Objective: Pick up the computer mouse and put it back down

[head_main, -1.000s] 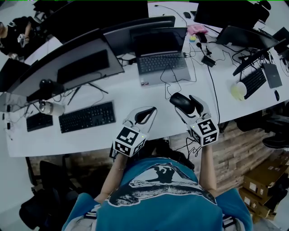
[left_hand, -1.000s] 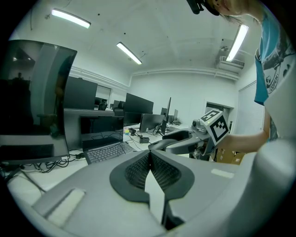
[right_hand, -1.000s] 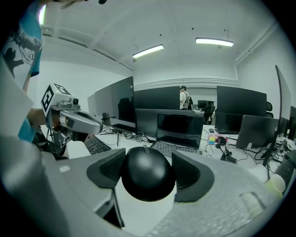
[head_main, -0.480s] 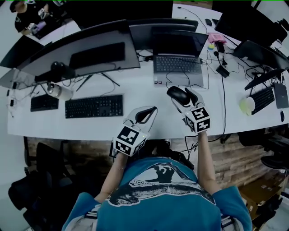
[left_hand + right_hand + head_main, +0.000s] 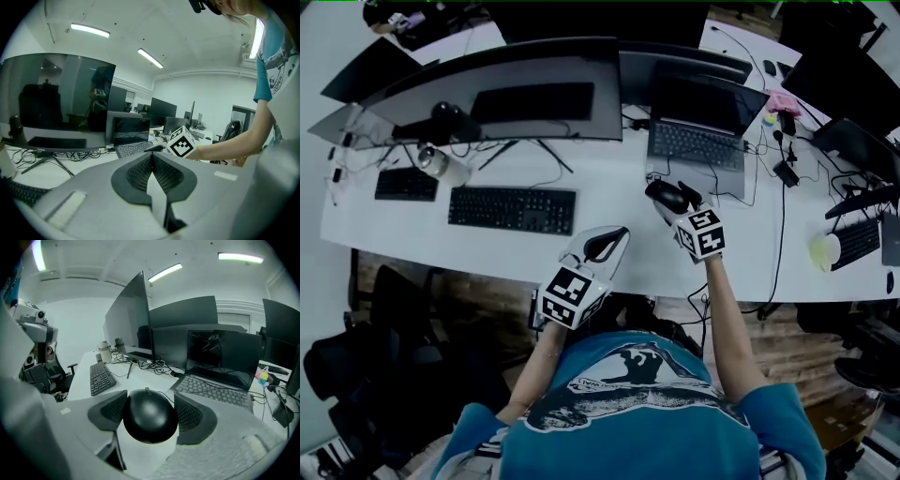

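Observation:
A black computer mouse [image 5: 150,423] sits between the two ribbed pads of my right gripper [image 5: 150,411], which is shut on its sides. In the head view the mouse [image 5: 666,196] and the right gripper [image 5: 675,202] hang low over the white desk [image 5: 609,202], just in front of the laptop [image 5: 701,142]; I cannot tell whether the mouse touches the desk. The mouse's cable runs forward toward the laptop. My left gripper [image 5: 605,242] is near the desk's front edge, with its pads meeting and nothing between them; the left gripper [image 5: 152,161] view shows the same.
A black keyboard [image 5: 513,209] lies left of the grippers under a wide curved monitor [image 5: 497,98]. A smaller keyboard [image 5: 406,184] and a metal can [image 5: 442,164] are at far left. Cables trail around the laptop. A yellow cup [image 5: 825,251] stands at right.
My right gripper has carried the mouse forward and down toward the laptop. The left gripper has stayed shut near the desk edge, and the head view has shifted.

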`<control>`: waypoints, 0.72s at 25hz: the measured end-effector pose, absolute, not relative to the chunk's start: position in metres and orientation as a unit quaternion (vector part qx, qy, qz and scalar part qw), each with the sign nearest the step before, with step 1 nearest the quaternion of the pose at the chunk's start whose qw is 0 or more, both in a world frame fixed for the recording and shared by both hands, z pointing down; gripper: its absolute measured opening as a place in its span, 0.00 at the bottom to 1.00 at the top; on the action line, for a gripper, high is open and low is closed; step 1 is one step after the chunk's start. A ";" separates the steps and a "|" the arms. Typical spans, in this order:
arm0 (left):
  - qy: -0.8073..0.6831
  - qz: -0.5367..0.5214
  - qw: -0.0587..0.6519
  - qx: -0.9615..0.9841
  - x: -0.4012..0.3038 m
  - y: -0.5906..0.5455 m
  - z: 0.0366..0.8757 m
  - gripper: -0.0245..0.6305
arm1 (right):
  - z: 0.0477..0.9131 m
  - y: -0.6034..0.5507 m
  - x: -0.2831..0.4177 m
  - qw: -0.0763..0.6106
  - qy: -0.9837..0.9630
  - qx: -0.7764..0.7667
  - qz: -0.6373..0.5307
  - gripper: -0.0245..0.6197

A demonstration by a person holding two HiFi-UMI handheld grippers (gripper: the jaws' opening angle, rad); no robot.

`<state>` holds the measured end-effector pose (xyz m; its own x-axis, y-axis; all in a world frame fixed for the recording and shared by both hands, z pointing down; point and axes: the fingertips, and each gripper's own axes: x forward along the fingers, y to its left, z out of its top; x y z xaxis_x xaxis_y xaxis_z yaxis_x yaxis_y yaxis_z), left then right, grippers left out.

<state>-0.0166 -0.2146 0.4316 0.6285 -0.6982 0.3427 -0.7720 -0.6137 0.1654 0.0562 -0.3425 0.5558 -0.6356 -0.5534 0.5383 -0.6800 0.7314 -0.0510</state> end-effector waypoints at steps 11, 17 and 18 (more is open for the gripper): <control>-0.464 0.122 0.165 0.862 -0.048 -0.211 0.437 0.07 | 0.617 -0.354 0.031 0.298 -0.887 0.310 0.166 0.52; -0.484 0.121 0.170 0.850 -0.059 -0.210 0.439 0.07 | 0.642 -0.350 0.030 0.321 -0.878 0.302 0.186 0.52; -0.485 0.121 0.171 0.849 -0.060 -0.210 0.439 0.07 | 0.646 -0.349 0.030 0.325 -0.877 0.300 0.189 0.52</control>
